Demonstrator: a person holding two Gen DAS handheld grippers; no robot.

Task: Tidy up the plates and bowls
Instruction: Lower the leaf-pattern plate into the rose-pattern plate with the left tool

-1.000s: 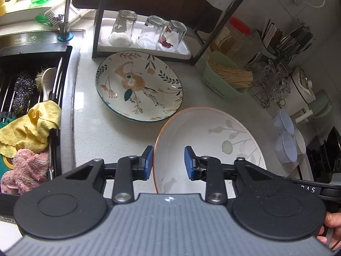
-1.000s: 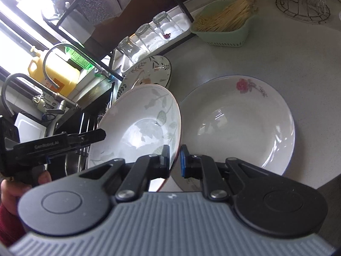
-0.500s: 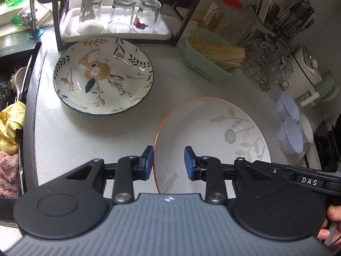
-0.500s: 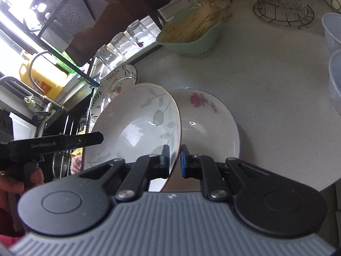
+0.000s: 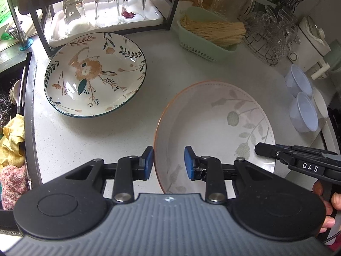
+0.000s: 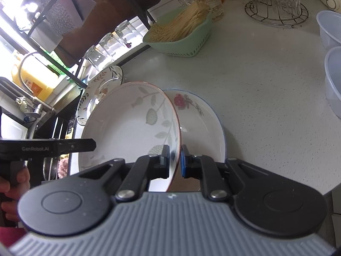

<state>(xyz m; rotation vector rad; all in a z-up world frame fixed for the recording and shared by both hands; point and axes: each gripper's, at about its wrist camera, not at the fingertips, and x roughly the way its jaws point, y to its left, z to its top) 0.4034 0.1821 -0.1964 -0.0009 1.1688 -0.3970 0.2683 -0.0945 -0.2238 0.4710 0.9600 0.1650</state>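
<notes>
The right gripper (image 6: 175,159) has its jaws clamped on the rim of the leaf-patterned plate (image 6: 132,128), one blue pad on each face of the rim. The plate is held tilted, its left side raised, above the rose-patterned plate (image 6: 200,119) that lies flat on the white speckled tabletop (image 6: 266,89). Whether the two plates touch at the lower edge cannot be told, since the gripper body hides that part.

The left gripper (image 5: 168,162) has its jaws spread apart, gripping nothing; they straddle the orange-rimmed left edge of the same leaf-patterned plate (image 5: 213,128), one pad outside the rim and one over the plate's inside, with a gap showing on both sides.

Farther back on the tabletop (image 5: 81,140) lies the rabbit-patterned plate (image 5: 96,74), well apart from the held one and just in front of a white tray (image 5: 153,17) carrying three upturned glasses (image 5: 106,6). A green basket of pale sticks (image 5: 211,34) stands to the right of that tray, and clear plastic bowls (image 5: 302,111) (nested or side by side, hard to say) sit at the right edge. At the far left a yellow cloth (image 5: 12,140) and a pink cloth (image 5: 12,181) lie by the sink.
</notes>
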